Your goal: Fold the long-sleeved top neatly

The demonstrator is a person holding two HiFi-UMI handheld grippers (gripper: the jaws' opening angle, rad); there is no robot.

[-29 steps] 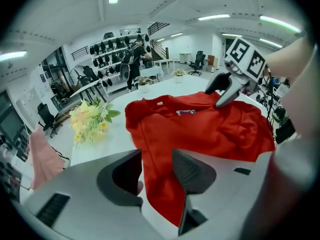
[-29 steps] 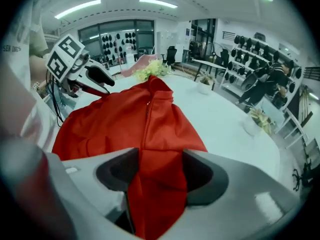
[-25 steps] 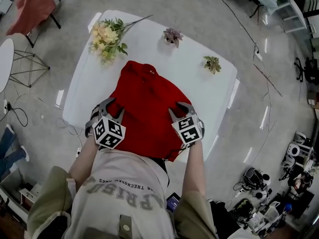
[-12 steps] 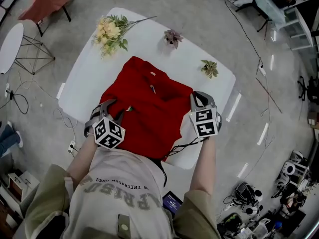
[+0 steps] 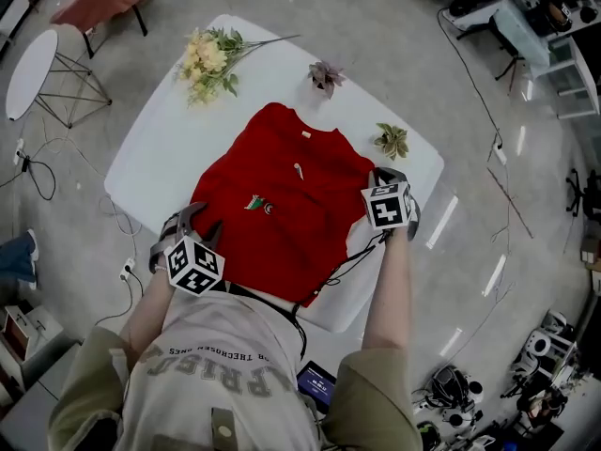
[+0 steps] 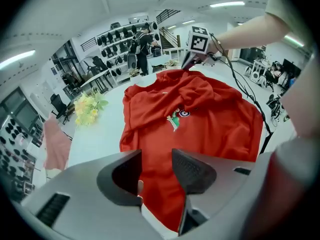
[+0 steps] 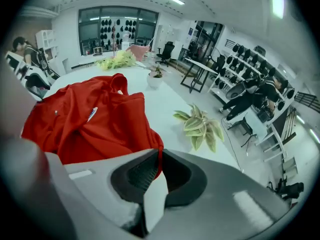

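Observation:
The red long-sleeved top [image 5: 282, 205] lies spread on the white table [image 5: 169, 139], chest logo facing up. My right gripper [image 5: 383, 174] is at the top's right edge, near the table's right side. In the right gripper view its jaws have just been closing, and my right gripper [image 7: 157, 169] is shut on a thin fold of the red top [image 7: 90, 124]. My left gripper [image 5: 199, 222] is at the top's lower left edge. In the left gripper view my left gripper [image 6: 156, 161] has its pads apart, with the red top [image 6: 200, 119] lying beneath the gap.
A bunch of yellow flowers [image 5: 211, 62], a small purple plant [image 5: 324, 71] and a green plant [image 5: 392, 141] lie along the table's far side. The green plant [image 7: 200, 126] is close to my right gripper. A round side table [image 5: 33, 71] stands at the left.
My right gripper has gone right and farther up the table with the top's edge, opening the top out so its logo shows. My left gripper has shifted toward the lower left.

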